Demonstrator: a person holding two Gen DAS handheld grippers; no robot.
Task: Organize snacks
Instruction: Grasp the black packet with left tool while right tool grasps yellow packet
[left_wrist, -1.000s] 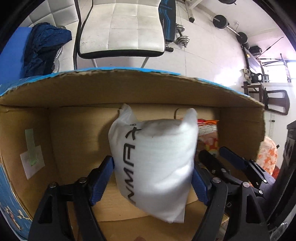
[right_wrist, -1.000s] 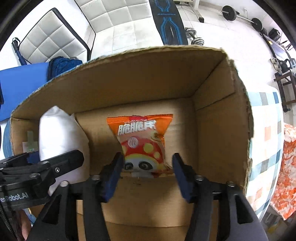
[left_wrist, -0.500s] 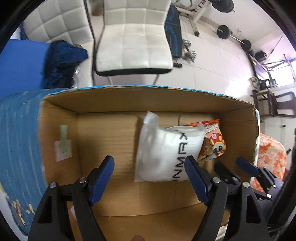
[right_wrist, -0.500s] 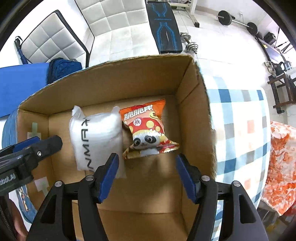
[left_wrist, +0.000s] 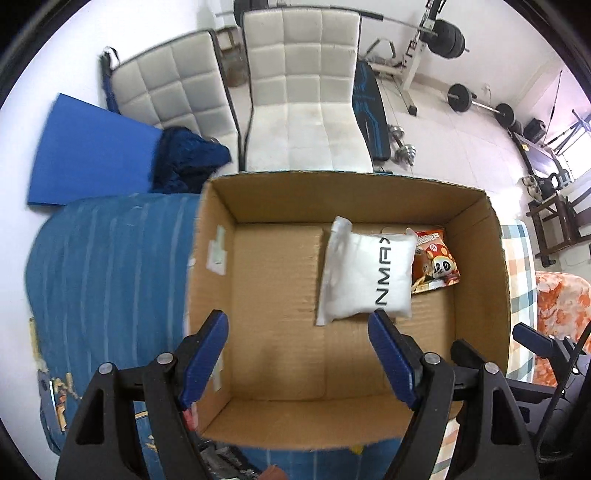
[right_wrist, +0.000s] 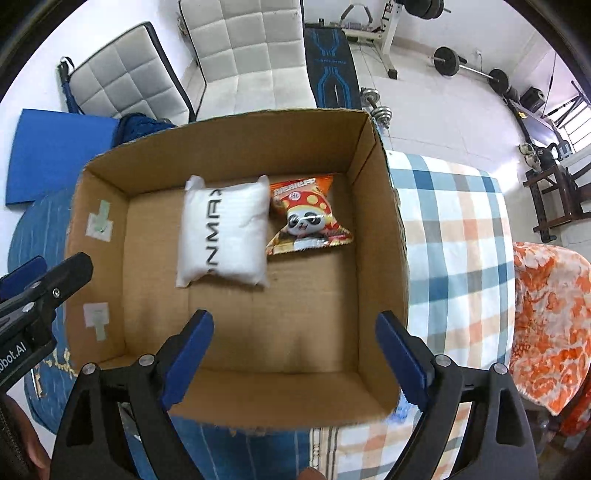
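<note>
A white pillow-shaped packet (left_wrist: 364, 275) (right_wrist: 223, 230) with black letters lies flat on the floor of an open cardboard box (left_wrist: 273, 376) (right_wrist: 306, 354). Touching its right side lies an orange panda snack bag (left_wrist: 436, 260) (right_wrist: 306, 219). Both sit toward the far wall of the box. My left gripper (left_wrist: 301, 334) hangs open above the box's near half with nothing between its fingers. My right gripper (right_wrist: 293, 334) is also open and empty, raised over the box's near edge. The left gripper's black arm (right_wrist: 40, 291) shows at the left of the right wrist view.
The box stands on a surface with a blue striped cloth (left_wrist: 107, 273) to its left and a checked cloth (right_wrist: 454, 236) to its right. An orange floral fabric (right_wrist: 550, 317) lies far right. White padded chairs (left_wrist: 306, 96), a blue mat (left_wrist: 88, 155) and gym weights (right_wrist: 465, 66) stand beyond.
Both grippers opened and let go of their packets, which now lie on the box floor. Both grippers then rose up and back out of the box.
</note>
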